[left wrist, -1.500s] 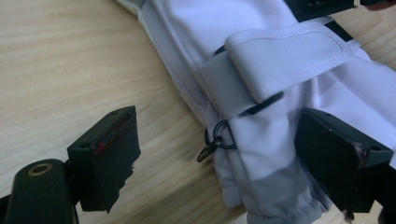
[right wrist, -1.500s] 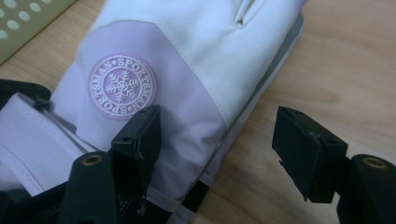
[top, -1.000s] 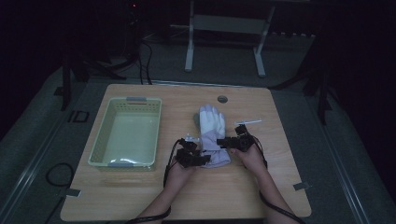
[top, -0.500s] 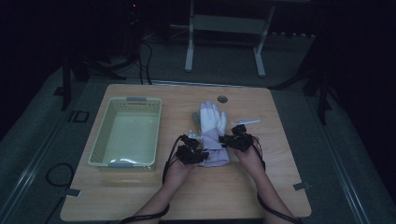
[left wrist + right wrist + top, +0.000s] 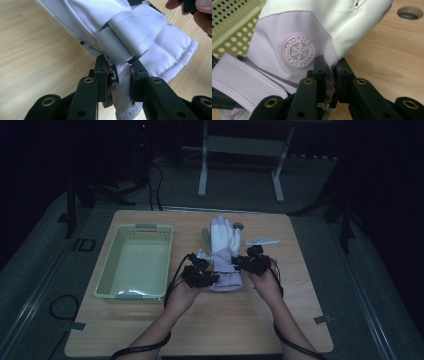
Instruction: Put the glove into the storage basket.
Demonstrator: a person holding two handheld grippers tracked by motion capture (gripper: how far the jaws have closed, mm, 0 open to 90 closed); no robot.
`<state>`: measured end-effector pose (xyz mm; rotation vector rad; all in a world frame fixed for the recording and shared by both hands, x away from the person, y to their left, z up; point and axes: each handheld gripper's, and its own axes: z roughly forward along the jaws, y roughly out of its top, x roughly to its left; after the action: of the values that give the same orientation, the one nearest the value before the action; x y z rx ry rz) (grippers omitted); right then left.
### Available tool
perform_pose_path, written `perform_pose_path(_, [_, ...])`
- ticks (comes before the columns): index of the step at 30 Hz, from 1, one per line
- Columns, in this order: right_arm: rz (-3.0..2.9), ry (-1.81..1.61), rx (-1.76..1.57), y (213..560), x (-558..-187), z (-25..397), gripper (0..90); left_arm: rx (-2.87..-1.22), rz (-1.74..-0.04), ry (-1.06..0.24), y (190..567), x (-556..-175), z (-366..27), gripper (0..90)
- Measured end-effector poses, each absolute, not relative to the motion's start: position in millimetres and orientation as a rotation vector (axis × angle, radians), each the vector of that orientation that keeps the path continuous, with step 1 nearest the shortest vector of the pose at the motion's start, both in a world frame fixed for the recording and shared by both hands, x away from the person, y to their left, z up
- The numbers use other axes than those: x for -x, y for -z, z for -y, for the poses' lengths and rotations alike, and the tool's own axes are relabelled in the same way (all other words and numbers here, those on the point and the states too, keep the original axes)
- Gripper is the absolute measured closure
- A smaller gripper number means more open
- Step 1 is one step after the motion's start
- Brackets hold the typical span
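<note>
Glove: I see a white and pale lilac padded ski glove (image 5: 224, 251) lying flat near the middle of the light wooden table (image 5: 210, 330), fingers pointing away from me, cuff towards me.
Left gripper (image 5: 199, 273): I have its black jaws narrowed onto the glove's cuff edge, fabric pinched between them just below the wrist strap (image 5: 135, 32).
Right gripper (image 5: 252, 262): I have its jaws clamped narrow on the glove's side, next to the round snowflake badge (image 5: 299, 51).
Basket: the pale green perforated plastic basket (image 5: 134, 262) stands left of the glove, just beside my left gripper.
Table hole: a round hole (image 5: 238, 226) sits in the tabletop by the glove's fingertips.
Small part: a flat pale strip (image 5: 263, 241) lies on the table right of the glove, just beyond my right gripper.
</note>
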<state>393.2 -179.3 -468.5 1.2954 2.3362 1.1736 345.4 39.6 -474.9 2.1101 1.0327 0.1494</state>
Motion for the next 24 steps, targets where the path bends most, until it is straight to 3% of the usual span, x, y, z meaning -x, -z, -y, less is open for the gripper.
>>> perform_pose_path(24, [-2.32, -1.232, -1.191, 424.0, -392.1, 103.2, 81.4, -2.176, -1.032, -0.237, 425.3, -342.2, -112.5, 73.7])
